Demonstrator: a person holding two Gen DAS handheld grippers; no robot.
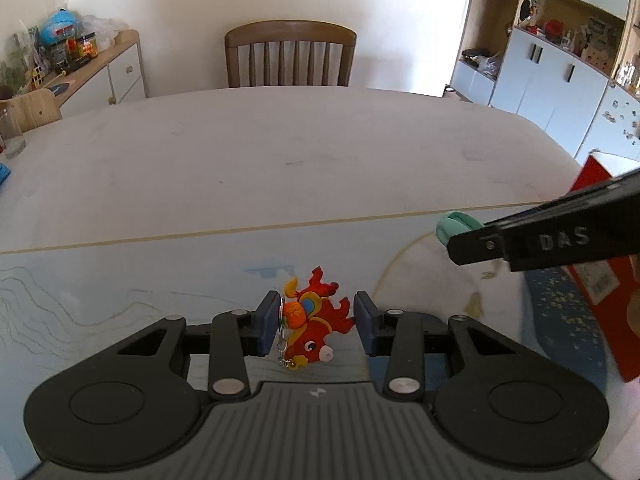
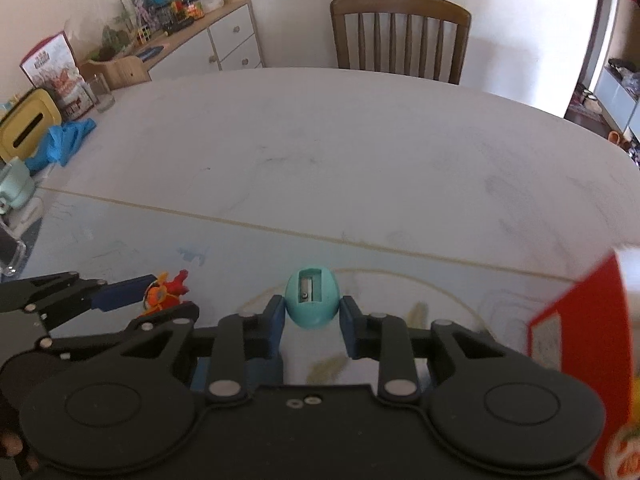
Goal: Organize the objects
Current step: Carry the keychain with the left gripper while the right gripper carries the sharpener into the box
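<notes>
A red and orange dragon keychain (image 1: pixel 316 320) with a metal ring sits between the blue pads of my left gripper (image 1: pixel 318 320), which is shut on it just above the pale blue mat (image 1: pixel 120 280). In the right wrist view the same keychain (image 2: pixel 166 292) shows at the left, inside the left gripper (image 2: pixel 160 300). My right gripper (image 2: pixel 312 316) is shut on a teal egg-shaped pencil sharpener (image 2: pixel 312 300), blade slot facing the camera. From the left wrist view, the sharpener (image 1: pixel 454 228) and right gripper (image 1: pixel 456 236) come in from the right, off the table.
A red box (image 2: pixel 580 320) stands at the right edge, close to the right gripper. A wooden chair (image 1: pixel 290 54) is at the table's far side. A glass (image 2: pixel 102 94), blue cloth (image 2: pixel 64 140) and yellow tissue box (image 2: pixel 28 128) sit at the far left. A sideboard (image 2: pixel 216 36) stands behind.
</notes>
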